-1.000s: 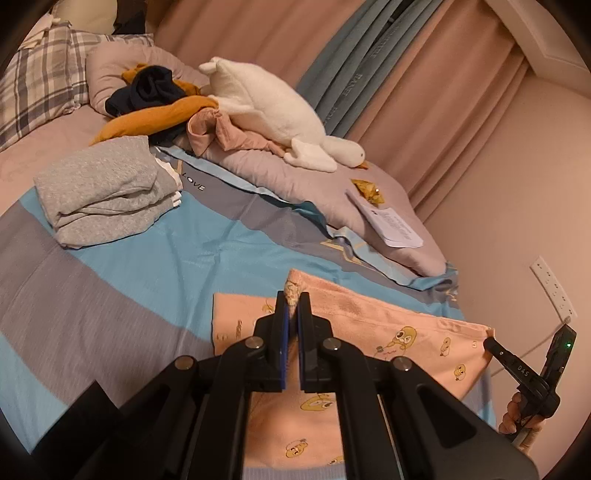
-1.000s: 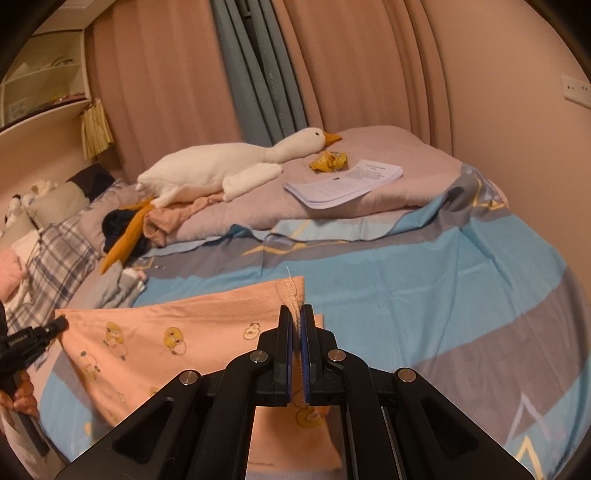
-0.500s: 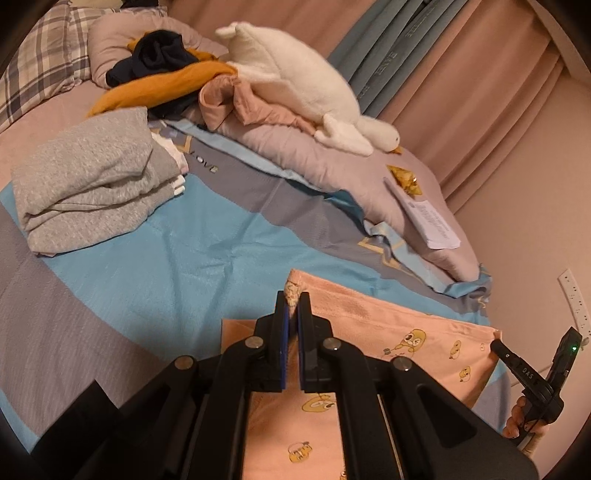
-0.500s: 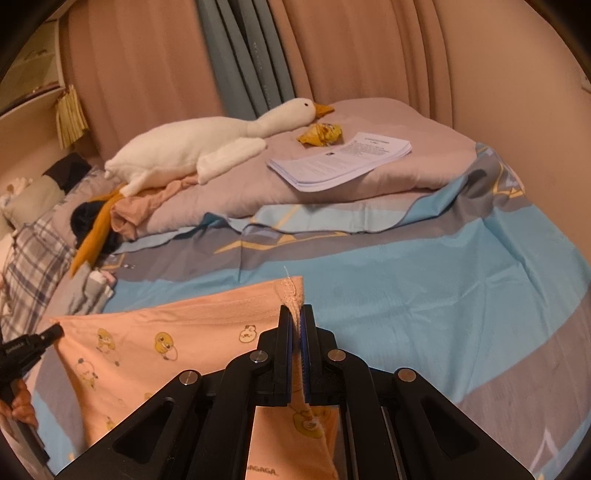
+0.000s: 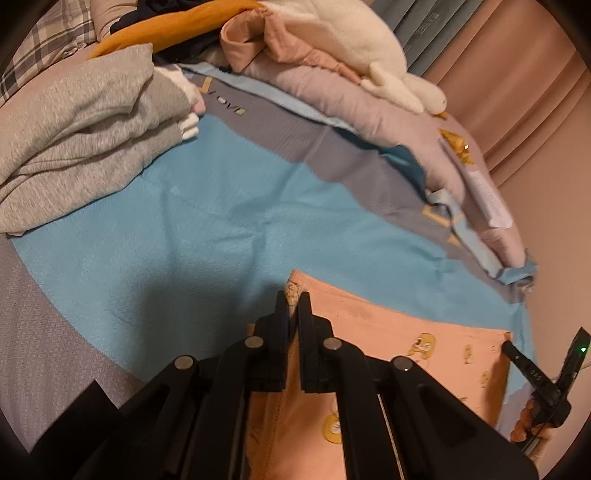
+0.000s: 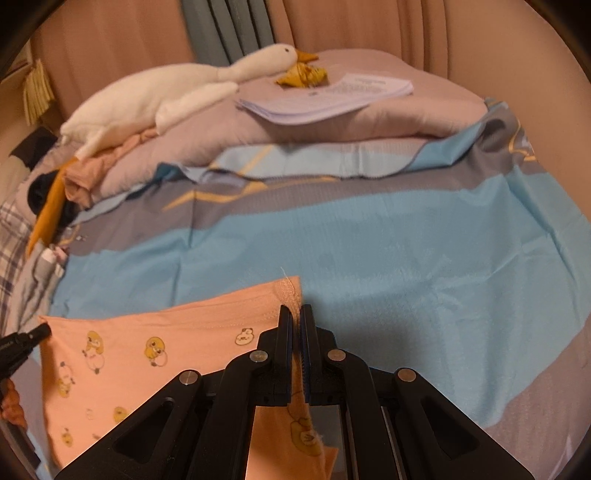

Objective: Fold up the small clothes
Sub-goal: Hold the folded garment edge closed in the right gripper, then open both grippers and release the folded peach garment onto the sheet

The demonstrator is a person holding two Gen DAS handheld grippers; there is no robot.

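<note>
A peach garment (image 5: pixel 399 343) with yellow duck prints is stretched between my two grippers, low over the blue and grey bedsheet (image 5: pixel 207 206). My left gripper (image 5: pixel 293 299) is shut on its left top corner. My right gripper (image 6: pixel 295 314) is shut on the other top corner of the garment (image 6: pixel 155 343). The right gripper also shows at the far right of the left wrist view (image 5: pixel 535 373). The tip of the left gripper shows at the left edge of the right wrist view (image 6: pixel 26 338).
A folded grey garment (image 5: pixel 85 129) lies left on the bed. A heap of orange, dark and pink clothes (image 5: pixel 207 26) and a white plush goose (image 6: pixel 173 96) lie on the mauve duvet (image 6: pixel 369 122) behind. A stack of papers (image 6: pixel 332 96) rests there too.
Both grippers have moved forward and down toward the bed with the peach garment held taut. The far pillows and goose now look closer.
</note>
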